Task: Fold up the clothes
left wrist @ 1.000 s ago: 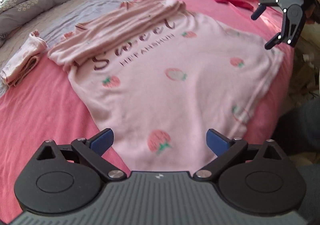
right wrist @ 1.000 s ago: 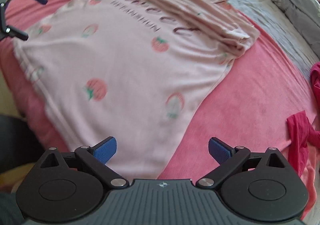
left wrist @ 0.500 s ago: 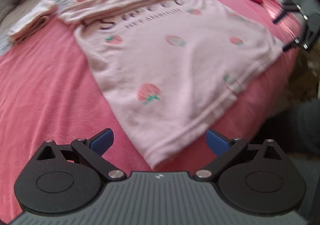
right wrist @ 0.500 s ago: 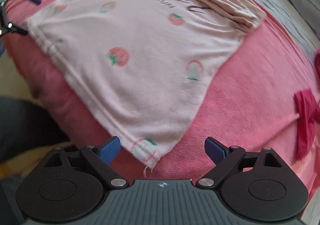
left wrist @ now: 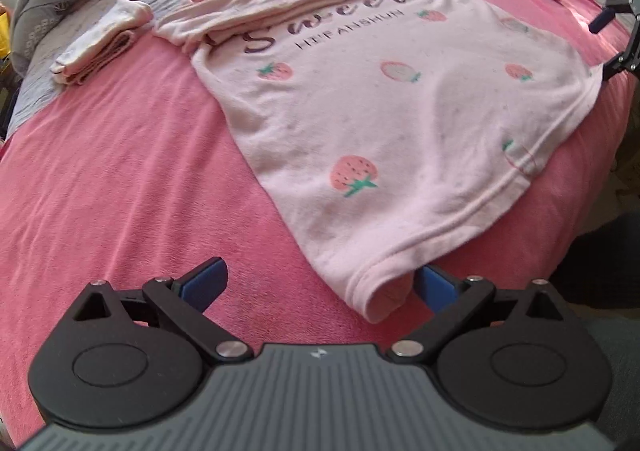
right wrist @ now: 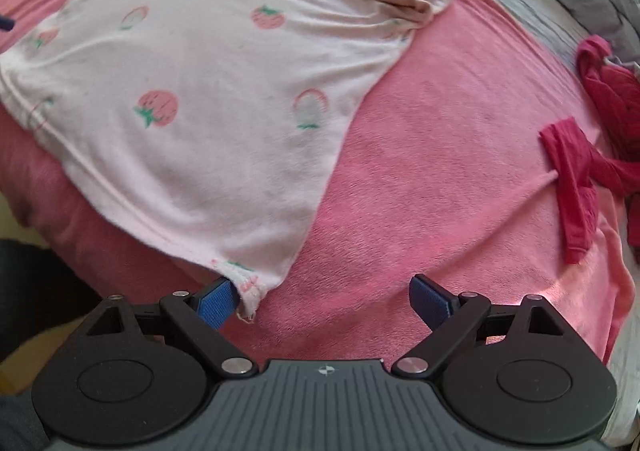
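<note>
1. Left tongs [left wrist: 320, 285]: open; the pink shirt [left wrist: 400, 111] hem corner lies between the pads, ungripped.
2. Right tongs [right wrist: 324, 301]: open, having just narrowed slightly; the opposite hem corner touches one pad.
3. Shirt lies flat on the bed [left wrist: 120, 171] ahead.

clothes on the bed, counted
one pink shirt [left wrist: 392, 119], one folded pale garment [left wrist: 100, 47], two red garments [right wrist: 572, 187], two grippers [left wrist: 320, 283].

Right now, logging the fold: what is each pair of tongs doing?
Left tongs: open, pink shirt hem corner between them, ungripped.
Right tongs: open, holding nothing.
</note>
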Tool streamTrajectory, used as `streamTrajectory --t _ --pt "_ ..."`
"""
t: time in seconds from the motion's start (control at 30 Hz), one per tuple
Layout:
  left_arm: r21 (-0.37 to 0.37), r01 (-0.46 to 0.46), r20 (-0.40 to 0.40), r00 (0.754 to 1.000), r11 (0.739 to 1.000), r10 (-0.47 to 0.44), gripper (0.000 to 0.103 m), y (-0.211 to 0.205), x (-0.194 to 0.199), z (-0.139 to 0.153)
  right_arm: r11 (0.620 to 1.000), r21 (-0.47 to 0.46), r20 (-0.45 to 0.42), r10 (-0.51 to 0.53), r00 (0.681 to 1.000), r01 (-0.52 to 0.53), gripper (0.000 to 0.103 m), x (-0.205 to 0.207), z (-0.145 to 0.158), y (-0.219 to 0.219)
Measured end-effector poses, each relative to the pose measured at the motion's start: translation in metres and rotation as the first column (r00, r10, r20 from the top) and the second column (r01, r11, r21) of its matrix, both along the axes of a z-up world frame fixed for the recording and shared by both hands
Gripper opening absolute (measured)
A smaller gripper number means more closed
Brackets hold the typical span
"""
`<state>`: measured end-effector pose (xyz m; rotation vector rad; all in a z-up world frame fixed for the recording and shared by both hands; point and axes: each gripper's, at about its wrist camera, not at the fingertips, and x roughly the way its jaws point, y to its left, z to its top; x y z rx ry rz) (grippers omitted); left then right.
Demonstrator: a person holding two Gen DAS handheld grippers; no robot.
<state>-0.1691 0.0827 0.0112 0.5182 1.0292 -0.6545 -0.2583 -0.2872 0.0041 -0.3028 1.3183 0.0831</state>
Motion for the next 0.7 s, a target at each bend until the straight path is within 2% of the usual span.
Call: streamTrajectory --t 0.27,0.33,0.37,0.4,0.57,0.63,0.7 --pt "-0.032 -0.028 0.007 1.000 0.999 0.028 0.100 0.007 0.006 0.015 1.000 -0.008 0.007 -0.010 1.000 0.010 0.091 0.001 0.003 -0.001" --pt "-0.039 -0.028 0.001 1.000 0.999 0.028 0.100 0.008 0.006 0.015 1.000 0.014 -0.020 -0.003 1.000 0.003 0.079 0.000 0.002 0.000" --pt "-0.040 -0.029 0.001 1.000 0.999 0.029 0.100 0.008 0.006 0.015 1.000 0.017 -0.037 -0.002 0.999 0.002 0.069 0.000 0.000 0.002" --pt "-0.038 -0.041 0.000 0.999 0.998 0.041 0.100 0.009 0.006 0.015 1.000 0.022 -0.052 -0.006 0.999 0.007 0.064 0.001 -0.001 0.003" --pt "-0.041 -0.141 -0.012 0.990 0.989 0.141 0.100 0.016 0.010 0.012 0.999 0.027 -0.051 -0.034 0.998 0.035 0.059 0.002 -0.002 0.008" --pt "-0.035 -0.154 -0.011 0.988 0.987 0.153 0.100 0.019 0.011 0.010 0.999 0.029 -0.050 -0.034 0.998 0.035 0.054 0.002 -0.002 0.008" --pt "0.019 -0.154 0.017 0.988 0.988 0.153 0.100 0.019 0.012 0.005 0.998 0.044 -0.062 -0.045 0.997 0.048 0.037 0.003 -0.003 0.005"
